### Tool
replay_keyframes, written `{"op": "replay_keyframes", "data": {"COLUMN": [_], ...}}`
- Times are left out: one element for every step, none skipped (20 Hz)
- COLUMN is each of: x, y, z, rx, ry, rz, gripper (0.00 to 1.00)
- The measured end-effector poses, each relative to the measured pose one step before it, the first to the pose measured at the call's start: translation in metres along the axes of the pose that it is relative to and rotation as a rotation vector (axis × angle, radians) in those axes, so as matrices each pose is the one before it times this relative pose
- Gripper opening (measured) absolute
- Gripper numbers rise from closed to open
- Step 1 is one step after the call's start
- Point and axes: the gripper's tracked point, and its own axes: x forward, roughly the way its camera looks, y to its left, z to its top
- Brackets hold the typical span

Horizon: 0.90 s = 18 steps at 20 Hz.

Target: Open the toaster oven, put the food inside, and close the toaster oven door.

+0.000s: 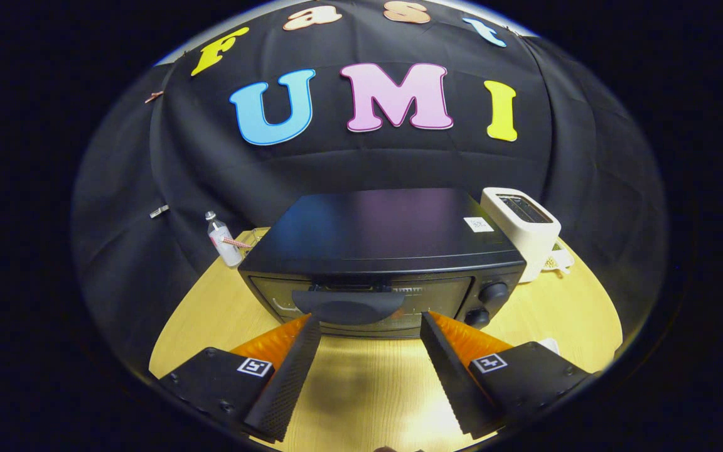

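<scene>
Surroundings: a white two-slot toaster (523,229) stood just beside the toaster oven (386,257), right of frame centre, touching or nearly touching its side; could not tell which. A small clear bottle (223,242) with a pale cap stood at the oven's other side, left of centre, a short way apart from it. A small pale object (559,258) lay behind the toaster, too small to identify. Nothing lay on the worktop (361,383) between gripper and oven.

Materials: toaster oven was a black box with a smooth, faintly reflective top carrying a small white sticker. Glass-fronted door was closed, with a dark curved handle (349,306) along its upper edge. Two round black knobs (493,292) sat stacked at the right of the front. Worktop was light wood-grain laminate, glossy in the lower centre.

Gripper (371,323): fingers spread wide, holding nothing. Tips sat just short of the oven front, below the handle, not visibly touching it.
</scene>
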Motion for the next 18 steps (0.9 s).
{"op": "replay_keyframes", "data": {"x": [-0.00727, -0.00517, -0.00567, -0.00665, -0.00650, -0.01080, -0.00739, -0.00743, -0.00706, -0.00823, -0.00814, -0.00770, -0.00769, -0.00726, -0.00667, -0.00643, -0.00556, -0.00637], "y": [-0.00444, -0.00297, -0.00575, -0.00822, -0.00854, -0.00394, -0.00790, -0.00784, -0.00841, -0.00991, -0.00897, -0.00762, -0.00975, -0.01090, -0.00896, -0.00675, -0.00571, -0.00672], "z": [0.00671, 0.00648, 0.00657, 0.00946, 0.01270, 0.01265, 0.01545, 0.01516, 0.01384, 0.01098, 0.00967, 0.00912, 0.00756, 0.00641, 0.00670, 0.00531, 0.00433, 0.00450], "rx": [0.00230, -0.00636, -0.01696, -0.02144, -0.01818, -0.01143, -0.00365, 0.00081, 0.00455, 0.00424, 0.00676, 0.00416, 0.00237, 0.00027, -0.00203, 0.00203, -0.00184, -0.00161], "ry": [-0.02208, -0.01771, -0.01310, -0.01831, -0.02791, -0.03410, -0.03501, -0.03603, -0.02862, -0.02012, -0.01829, -0.02030, -0.01479, -0.01091, -0.01156, -0.00580, 0.00149, -0.00334], "rz": [0.00294, 0.00871, 0.00109, -0.00554, -0.00629, -0.00784, -0.00985, -0.00769, -0.01252, -0.01384, -0.01141, -0.01158, -0.01667, -0.02072, -0.01478, -0.01356, -0.00813, -0.00841], "gripper": [0.99, 0.99, 0.99, 0.99, 0.99, 0.99, 0.99, 0.99, 0.99, 0.99, 0.99, 0.99, 0.99, 0.98, 0.99, 0.98, 0.98, 0.99]}}
